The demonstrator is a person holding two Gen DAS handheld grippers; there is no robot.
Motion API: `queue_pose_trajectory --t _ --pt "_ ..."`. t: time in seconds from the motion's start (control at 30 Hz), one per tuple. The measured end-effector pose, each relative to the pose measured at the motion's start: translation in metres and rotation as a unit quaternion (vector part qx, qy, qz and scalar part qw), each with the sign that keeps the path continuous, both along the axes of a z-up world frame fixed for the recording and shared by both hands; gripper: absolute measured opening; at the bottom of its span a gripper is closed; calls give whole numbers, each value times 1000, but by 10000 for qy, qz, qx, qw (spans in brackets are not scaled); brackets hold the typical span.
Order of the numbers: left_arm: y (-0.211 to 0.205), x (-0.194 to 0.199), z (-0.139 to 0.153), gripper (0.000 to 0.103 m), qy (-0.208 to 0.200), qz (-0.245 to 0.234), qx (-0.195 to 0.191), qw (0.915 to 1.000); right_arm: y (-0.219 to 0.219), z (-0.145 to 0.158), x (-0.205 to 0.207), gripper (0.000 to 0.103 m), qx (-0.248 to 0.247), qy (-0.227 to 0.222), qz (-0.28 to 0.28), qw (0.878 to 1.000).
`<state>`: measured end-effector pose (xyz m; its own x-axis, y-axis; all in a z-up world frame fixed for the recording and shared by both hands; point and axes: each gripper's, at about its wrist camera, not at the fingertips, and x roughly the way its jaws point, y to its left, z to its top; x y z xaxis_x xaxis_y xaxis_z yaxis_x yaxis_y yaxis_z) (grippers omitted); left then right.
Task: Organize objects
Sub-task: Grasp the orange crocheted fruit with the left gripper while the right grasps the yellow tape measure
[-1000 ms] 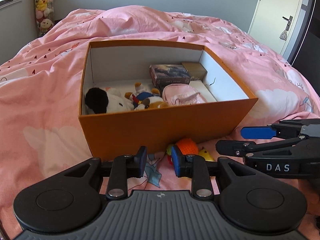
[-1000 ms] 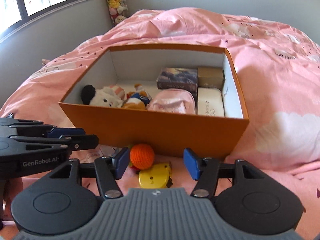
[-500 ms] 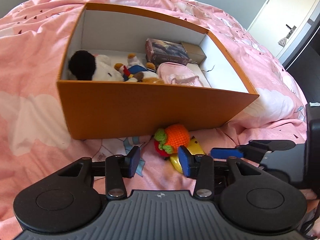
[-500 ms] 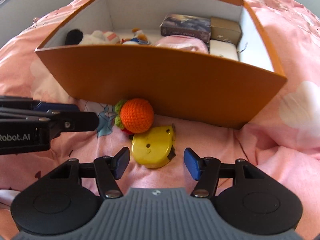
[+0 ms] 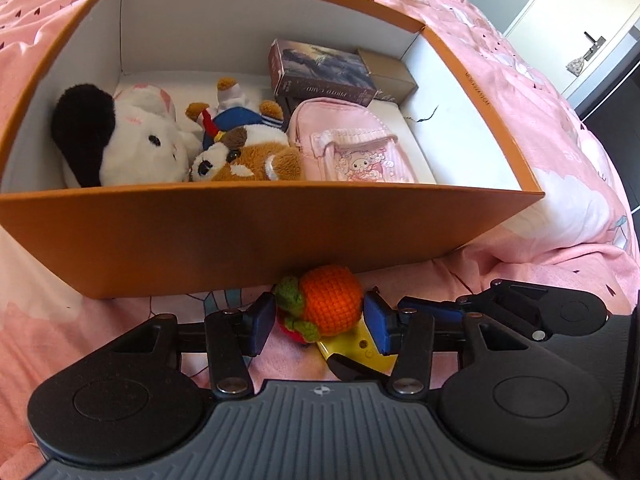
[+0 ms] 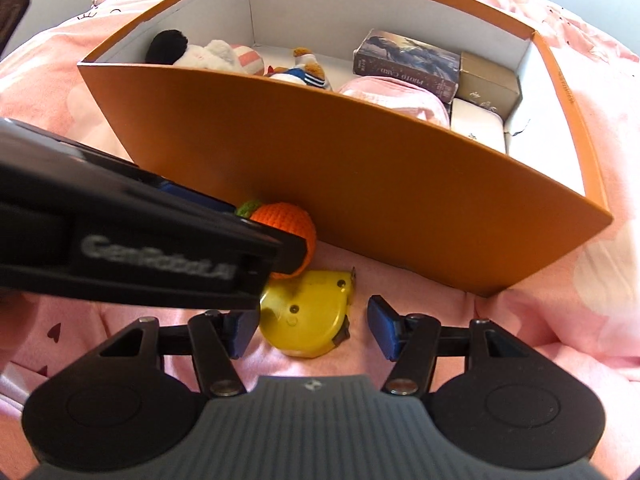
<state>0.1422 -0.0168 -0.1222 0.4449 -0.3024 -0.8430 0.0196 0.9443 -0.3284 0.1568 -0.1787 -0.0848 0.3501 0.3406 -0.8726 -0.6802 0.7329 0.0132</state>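
Observation:
An orange crocheted fruit toy (image 5: 330, 304) with green leaves lies on the pink bedspread against the front wall of an orange cardboard box (image 5: 248, 236). My left gripper (image 5: 320, 326) is open, its pads on either side of the toy. A yellow tape measure (image 6: 308, 320) lies just behind the toy. My right gripper (image 6: 310, 330) is open around the tape measure. In the right wrist view the left gripper's body covers part of the toy (image 6: 288, 224). The box (image 6: 400, 184) holds plush animals (image 5: 140, 140), a pink pouch (image 5: 352, 152) and small boxes (image 5: 324, 72).
The pink duvet (image 5: 560, 128) covers the whole bed and bunches up to the right of the box. A white door (image 5: 580, 12) stands at the far right. The two grippers are close together in front of the box.
Both grippers have moved forward and down toward the box front. The left one now straddles the orange toy, the right one straddles the tape measure. Both stay open.

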Motion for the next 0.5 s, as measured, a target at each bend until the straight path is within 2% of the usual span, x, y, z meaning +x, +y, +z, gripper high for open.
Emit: queue_pose_trajectory --t 0.3,0.5 --pt "4 9 -15 57 254 59 -73 9996 9 -8 7 60 -41 99 99 9999" --pt "7 5 -14 55 221 71 -130 9996 10 -9 7 58 -20 127 112 9999"
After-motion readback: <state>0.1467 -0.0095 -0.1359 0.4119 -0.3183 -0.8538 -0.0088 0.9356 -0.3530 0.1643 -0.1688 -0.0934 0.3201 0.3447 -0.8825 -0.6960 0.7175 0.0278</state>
